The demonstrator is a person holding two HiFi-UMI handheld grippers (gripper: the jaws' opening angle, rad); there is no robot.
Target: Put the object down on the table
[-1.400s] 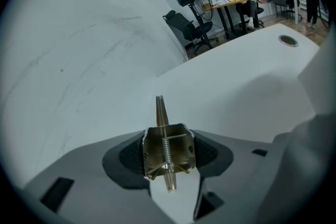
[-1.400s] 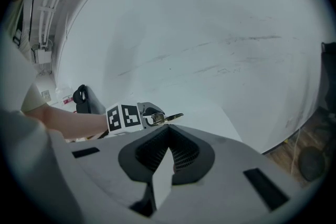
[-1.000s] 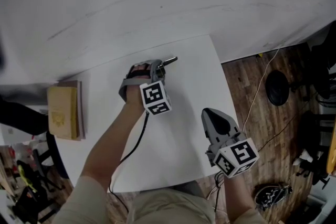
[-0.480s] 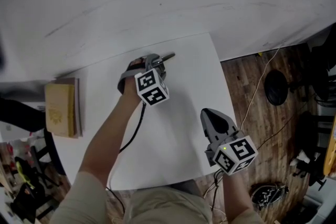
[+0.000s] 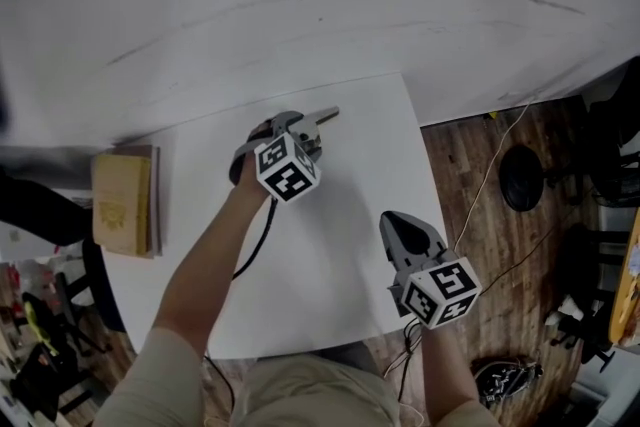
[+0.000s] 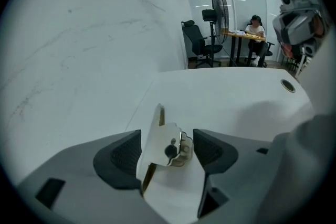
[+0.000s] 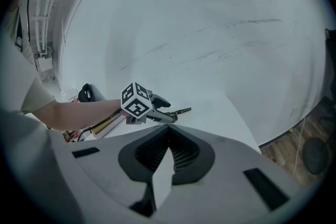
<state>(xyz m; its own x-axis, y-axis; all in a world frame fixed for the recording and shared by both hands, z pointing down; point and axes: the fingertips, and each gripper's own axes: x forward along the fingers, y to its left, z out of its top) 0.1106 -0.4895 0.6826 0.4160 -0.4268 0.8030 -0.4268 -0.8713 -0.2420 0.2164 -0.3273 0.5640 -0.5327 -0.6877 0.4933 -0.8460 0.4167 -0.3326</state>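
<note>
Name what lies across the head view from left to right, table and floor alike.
Yellow-brown book → left gripper, jaws opening with a metal piece between them → right gripper → black round base on the floor.

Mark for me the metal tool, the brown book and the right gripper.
metal tool [image 5: 326,116]: head view, on its protruding far end.
brown book [image 5: 120,203]: head view, on the middle of its cover.
right gripper [image 7: 169,136]: right gripper view, where its shut fingertips meet.
</note>
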